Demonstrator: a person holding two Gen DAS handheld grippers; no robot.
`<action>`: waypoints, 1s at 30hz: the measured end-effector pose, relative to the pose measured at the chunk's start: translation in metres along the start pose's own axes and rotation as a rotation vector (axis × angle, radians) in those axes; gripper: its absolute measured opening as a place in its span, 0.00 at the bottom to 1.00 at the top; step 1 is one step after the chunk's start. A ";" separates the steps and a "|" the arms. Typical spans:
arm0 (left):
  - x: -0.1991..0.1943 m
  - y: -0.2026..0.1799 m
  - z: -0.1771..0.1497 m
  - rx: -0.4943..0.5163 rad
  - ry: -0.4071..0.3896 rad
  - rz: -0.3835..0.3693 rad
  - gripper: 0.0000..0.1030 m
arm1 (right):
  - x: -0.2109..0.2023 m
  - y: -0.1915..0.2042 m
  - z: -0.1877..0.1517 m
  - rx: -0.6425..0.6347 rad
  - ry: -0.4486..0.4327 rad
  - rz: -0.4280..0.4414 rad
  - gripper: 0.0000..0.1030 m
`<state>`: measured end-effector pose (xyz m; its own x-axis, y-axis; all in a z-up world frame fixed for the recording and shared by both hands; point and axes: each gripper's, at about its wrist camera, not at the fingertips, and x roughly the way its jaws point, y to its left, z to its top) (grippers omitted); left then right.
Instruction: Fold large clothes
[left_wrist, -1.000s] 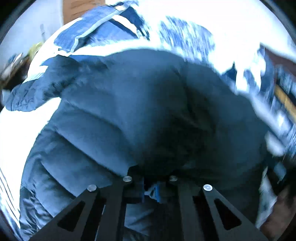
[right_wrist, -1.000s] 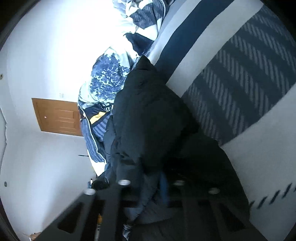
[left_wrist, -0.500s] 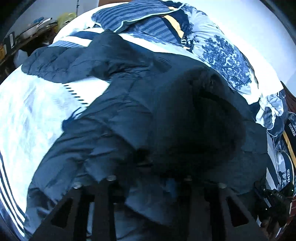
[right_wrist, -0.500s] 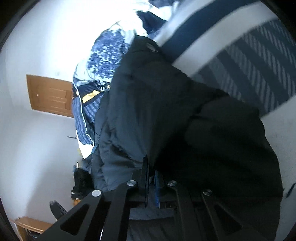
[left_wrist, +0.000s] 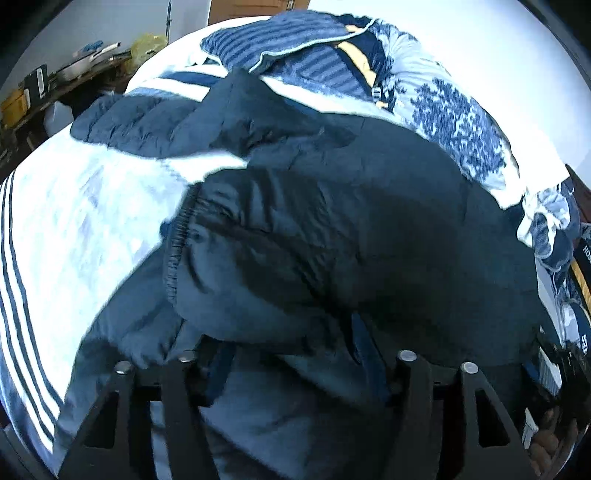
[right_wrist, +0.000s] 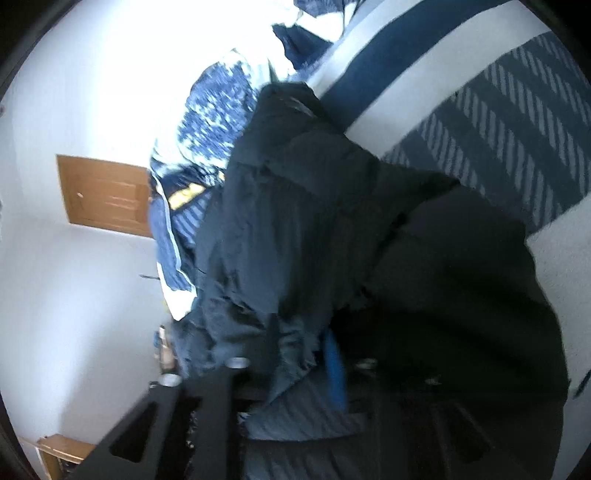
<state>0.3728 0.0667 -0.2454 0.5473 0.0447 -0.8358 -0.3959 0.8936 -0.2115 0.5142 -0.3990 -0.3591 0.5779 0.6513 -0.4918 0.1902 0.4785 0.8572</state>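
dark puffer jacket bunched on the bed, both grippers buried in it

left wrist view: navy quilted jacket (left_wrist: 332, 229) lies heaped across the bed (left_wrist: 85, 221), which wears a white cover with dark stripes. one sleeve with an elastic cuff (left_wrist: 177, 240) is doubled over the body; another sleeve (left_wrist: 125, 122) trails to the far left. left hand-held gripper (left_wrist: 291, 354) has its fingers spread fairly wide, jacket fabric sagging between them; cannot tell whether it actually pinches any cloth. striped pillow (left_wrist: 295, 48) and blue-floral bedding (left_wrist: 454, 118) sit at the far side. cluttered shelf (left_wrist: 55, 85) far left.

right wrist view, rolled sideways: same jacket (right_wrist: 332, 229) fills the middle, against the striped bedspread (right_wrist: 498, 129). right hand-held gripper (right_wrist: 299, 365) has a fold of fabric hanging between its fingers, blue pad (right_wrist: 334, 369) partly showing; right finger is lost in shadow, so its grip cannot be told. wooden door (right_wrist: 107, 195) in the white wall at left.
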 end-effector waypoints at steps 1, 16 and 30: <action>0.000 -0.002 0.008 0.008 -0.001 0.012 0.21 | -0.005 -0.001 0.003 0.001 -0.016 0.010 0.47; -0.050 0.005 -0.045 0.204 0.038 -0.018 0.72 | -0.023 -0.019 0.025 0.096 -0.092 0.052 0.38; -0.054 -0.261 0.052 0.647 -0.096 -0.284 0.83 | -0.033 -0.057 0.040 0.262 -0.082 0.135 0.39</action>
<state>0.4846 -0.1462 -0.1186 0.6389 -0.2163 -0.7383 0.2724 0.9611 -0.0459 0.5156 -0.4712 -0.3862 0.6724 0.6436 -0.3657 0.2995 0.2152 0.9295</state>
